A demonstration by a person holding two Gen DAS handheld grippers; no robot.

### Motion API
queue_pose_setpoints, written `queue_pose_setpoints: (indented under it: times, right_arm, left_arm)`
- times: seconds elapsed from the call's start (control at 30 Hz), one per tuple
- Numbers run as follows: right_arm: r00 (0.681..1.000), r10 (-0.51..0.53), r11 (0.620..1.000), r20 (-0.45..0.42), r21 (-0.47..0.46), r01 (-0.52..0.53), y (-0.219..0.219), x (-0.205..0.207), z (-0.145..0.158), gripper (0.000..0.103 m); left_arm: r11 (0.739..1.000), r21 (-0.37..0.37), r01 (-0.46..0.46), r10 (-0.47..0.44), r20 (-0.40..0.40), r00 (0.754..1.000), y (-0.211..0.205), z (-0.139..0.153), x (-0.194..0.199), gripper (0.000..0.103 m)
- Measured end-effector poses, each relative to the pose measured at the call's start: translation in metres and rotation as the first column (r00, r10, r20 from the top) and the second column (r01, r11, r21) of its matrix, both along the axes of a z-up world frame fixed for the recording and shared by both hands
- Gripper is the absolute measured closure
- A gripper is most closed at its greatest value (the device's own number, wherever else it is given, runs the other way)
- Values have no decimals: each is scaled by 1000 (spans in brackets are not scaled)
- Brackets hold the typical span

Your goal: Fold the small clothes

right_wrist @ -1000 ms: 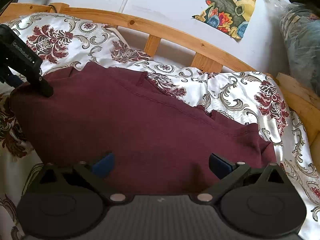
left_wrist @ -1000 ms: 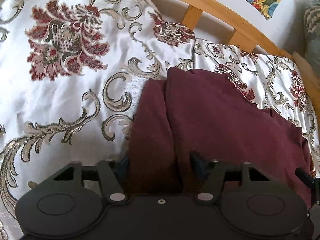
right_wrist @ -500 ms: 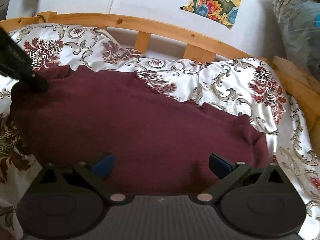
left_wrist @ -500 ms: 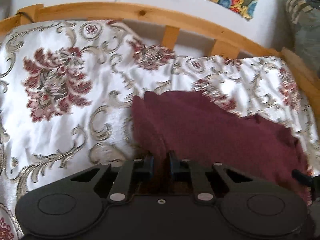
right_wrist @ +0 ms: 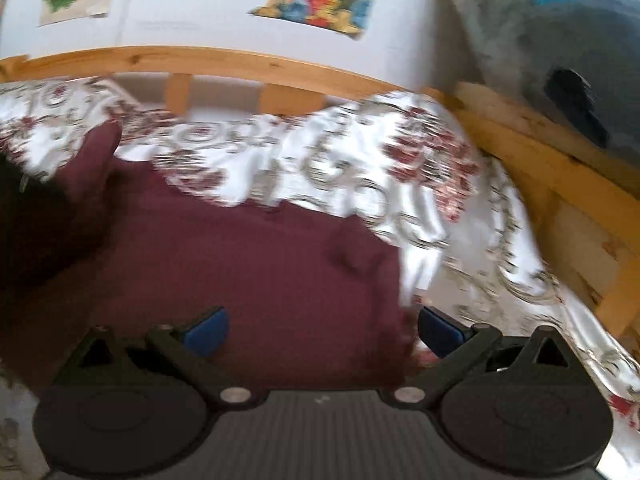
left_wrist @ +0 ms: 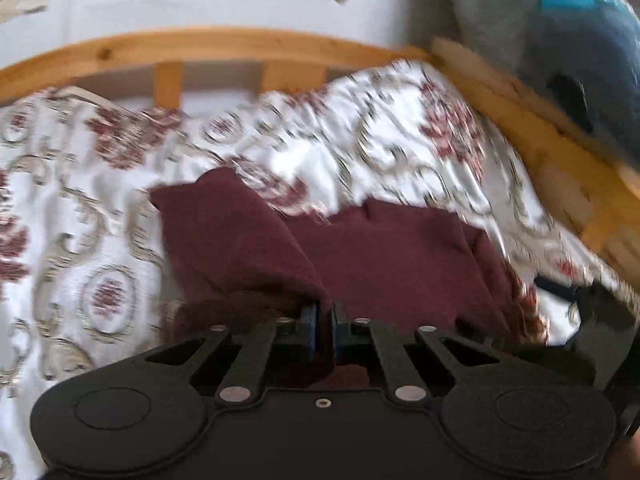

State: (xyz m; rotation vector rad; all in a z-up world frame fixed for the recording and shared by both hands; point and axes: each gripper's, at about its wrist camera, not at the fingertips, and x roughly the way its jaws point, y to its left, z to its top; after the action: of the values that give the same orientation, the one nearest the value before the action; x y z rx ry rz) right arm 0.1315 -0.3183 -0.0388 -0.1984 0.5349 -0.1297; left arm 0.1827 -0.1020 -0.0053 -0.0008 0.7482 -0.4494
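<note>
My left gripper [left_wrist: 324, 320] jaws pinch the maroon garment [left_wrist: 360, 248]; right gripper [right_wrist: 320, 328] jaws gape wide over it. Floral bedspread [left_wrist: 360, 152], wooden bed frame [left_wrist: 224, 46] beyond.

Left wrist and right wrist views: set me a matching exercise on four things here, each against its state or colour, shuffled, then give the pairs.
Things:
1. left tool
2. right tool
3. garment
4. bed rail

States or colours:
A. light wood
B. dark maroon, lying on the patterned bedspread
C. pads pressed together on a pinch of cloth
D. blue pads spread wide, cloth lying between them, not gripped

Pairs: 1-C, 2-D, 3-B, 4-A
</note>
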Motion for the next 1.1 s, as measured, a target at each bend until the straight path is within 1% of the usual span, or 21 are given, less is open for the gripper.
queue_pose_setpoints:
  times: [0.13, 0.23, 0.3, 0.33, 0.37, 0.43, 0.5, 0.53, 0.57, 0.6, 0.63, 0.67, 0.7, 0.73, 0.77, 0.8, 0.87, 0.9, 0.97, 1.03, 1.1]
  right_arm:
    - [998, -68, 997, 1, 39, 68, -23, 3, 1, 0]
    - [996, -92, 994, -2, 59, 92, -32, 4, 1, 0]
    - [995, -95, 993, -5, 64, 95, -34, 5, 1, 0]
    - [996, -94, 994, -6, 64, 94, -34, 5, 1, 0]
    - [996, -90, 994, -7, 62, 91, -33, 5, 1, 0]
    - [997, -82, 995, -8, 52, 82, -30, 5, 1, 0]
    - [997, -78, 996, -7, 37, 79, -26, 6, 1, 0]
    - [997, -79, 996, -5, 29, 79, -24, 5, 1, 0]
    - [997, -79, 997, -5, 23, 79, -23, 6, 0, 0]
    - [997, -80, 997, -5, 18, 80, -23, 6, 0, 0]
    - [997, -82, 997, -5, 15, 82, -23, 6, 0, 0]
    - [996, -86, 996, -4, 14, 86, -23, 6, 0, 0]
    - [996, -90, 996, -3, 15, 91, -25, 6, 0, 0]
    - [995, -96, 995, -1, 17, 96, -26, 6, 0, 0]
    - [995, -102, 995, 1, 21, 102, -27, 6, 1, 0]
    - [994, -108, 994, 2, 25, 108, -29, 6, 1, 0]
    - [993, -118, 992, 2, 35, 118, -32, 6, 1, 0]
    - [992, -122, 992, 2, 39, 122, -33, 6, 1, 0]
    - [992, -129, 991, 1, 46, 128, -35, 5, 1, 0]
    - [992, -127, 991, 4, 50, 127, -34, 5, 1, 0]
    - [993, -119, 992, 12, 53, 118, -33, 5, 2, 0]
  left_arm:
    - [998, 28, 61, -59, -54, 997, -20, -21, 2, 99]
    - [994, 59, 93, -90, -53, 995, -28, -28, -3, 97]
    - [992, 67, 103, -100, -41, 994, -29, -28, -7, 89]
    - [992, 62, 109, -107, -36, 994, -28, -27, -9, 81]
    - [992, 55, 115, -113, -32, 993, -28, -26, -12, 76]
    - [990, 55, 130, -128, -25, 991, -29, -23, -15, 72]
    - [988, 61, 142, -141, -20, 990, -29, -20, -19, 71]
    - [987, 62, 149, -148, -17, 989, -29, -19, -21, 68]
    - [986, 60, 158, -157, -18, 987, -29, -17, -23, 61]
    - [984, 55, 167, -166, -19, 986, -29, -15, -25, 58]
    - [984, 49, 174, -173, -18, 985, -29, -14, -27, 51]
    - [982, 45, 183, -182, -15, 983, -29, -11, -29, 47]
    - [980, 39, 196, -195, -11, 981, -30, -8, -31, 45]
    - [978, 36, 207, -207, -8, 978, -31, -6, -34, 40]
    - [976, 34, 216, -216, 2, 976, -31, -2, -37, 32]
    - [976, 33, 216, -217, 17, 976, -31, 1, -41, 28]
    - [979, 36, 200, -202, 75, 976, -29, 8, -50, 17]
    - [980, 39, 193, -196, 104, 975, -28, 11, -54, 15]
    - [984, 52, 170, -176, 156, 972, -25, 17, -60, 8]
    - [988, 71, 137, -149, 200, 968, -21, 21, -64, 3]
    - [989, 102, 107, -127, 225, 966, -17, 20, -65, 2]
